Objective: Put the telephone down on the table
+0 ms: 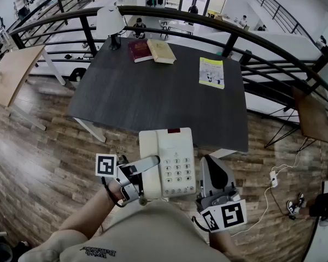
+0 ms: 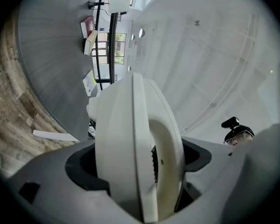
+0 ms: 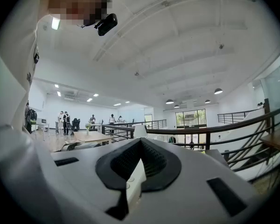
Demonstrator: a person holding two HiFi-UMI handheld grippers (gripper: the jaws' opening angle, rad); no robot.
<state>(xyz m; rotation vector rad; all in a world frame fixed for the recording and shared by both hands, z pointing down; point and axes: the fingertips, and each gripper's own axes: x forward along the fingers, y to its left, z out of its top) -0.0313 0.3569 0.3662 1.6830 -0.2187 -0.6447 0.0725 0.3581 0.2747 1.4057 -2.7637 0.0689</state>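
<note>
- The white push-button desk telephone (image 1: 169, 160) hung low in the centre of the head view, keypad up. Its far end overlapped the near edge of the dark grey rectangular table (image 1: 153, 97), and its near end sat over the person's lap.
- The left gripper (image 1: 147, 171) came in from the lower left. Its jaws stood wide and were clamped across the telephone's thick handset side, which filled the gap between the pads in the left gripper view (image 2: 130, 148).
- The right gripper (image 1: 205, 176) flanked the opposite side, at lower right. Its jaws were almost together on a thin white edge (image 3: 135, 181), apparently the telephone's right rim.
- The telephone's long axis ran up the frame, toward the table, with one gripper on each long side and neither clearly nearer the table.
- Bare tabletop lay straight ahead of the jaws. The dark red book (image 1: 139, 50), the tan book (image 1: 161, 51) and the yellow-green booklet (image 1: 211, 72) sat well apart from it, toward the far edge.
- Judged from this, the set-down probably needed a forward carry, then a level lowering.
</note>
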